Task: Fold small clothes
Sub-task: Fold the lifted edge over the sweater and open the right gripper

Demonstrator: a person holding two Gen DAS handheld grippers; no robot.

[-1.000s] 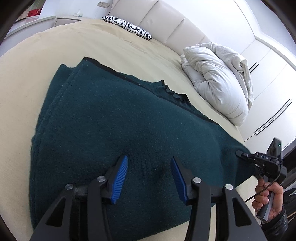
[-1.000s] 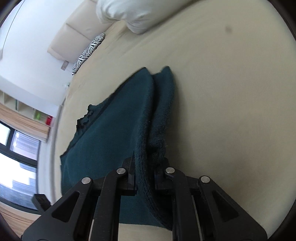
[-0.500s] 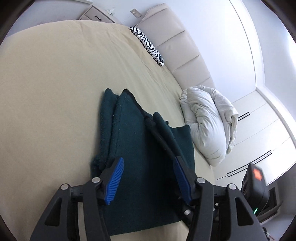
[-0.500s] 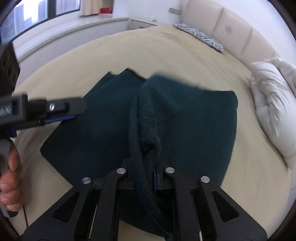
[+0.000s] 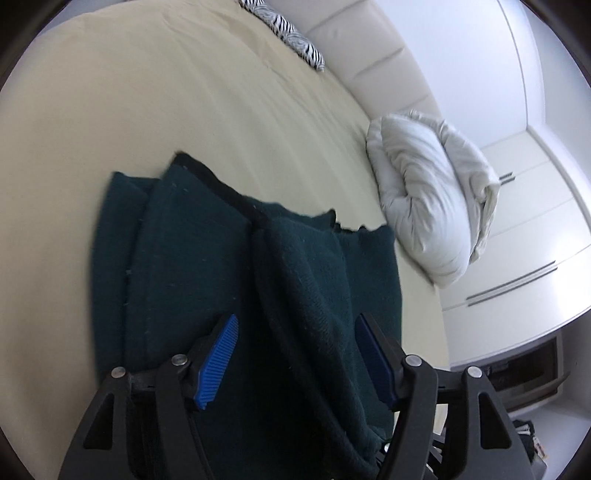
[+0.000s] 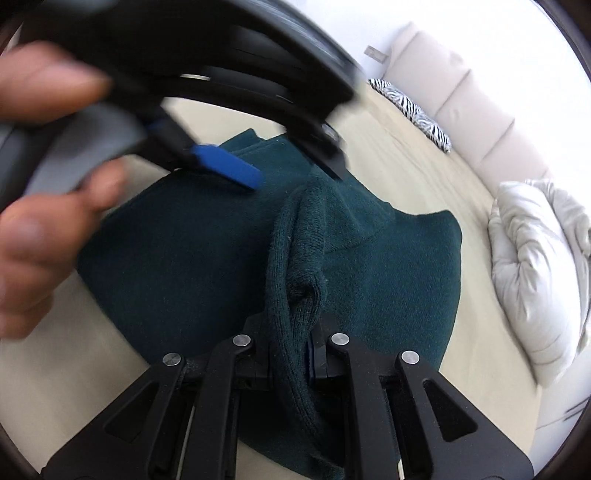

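The dark green garment (image 5: 192,266) lies on the bed (image 5: 147,110), in the lower middle of both views. It is already partly folded: in the left wrist view a doubled layer shows at its left side, and a raised ridge of cloth runs down the middle. The fold is not finished, I judge, because this ridge is lifted and not laid flat.

The right tongs (image 6: 291,354) are nearly closed and pinch that ridge of the garment (image 6: 388,266) at the bottom centre of the right view. The left tongs (image 5: 295,362) stand at a middle width; the cloth passes between the blue pads (image 5: 218,362), but they do not press it. In the right view the left tongs (image 6: 280,170) appear blurred in the upper left, with a hand (image 6: 40,206) at the left border.

What is left, as it seems: to lay the held part down and smooth it.

The far edge of the garment is uneven. The bed is free to the left and above. A white pillow (image 5: 428,206) lies near the right edge of the garment, so there is less room there. A zebra cushion (image 5: 291,33) is well apart, at the top.
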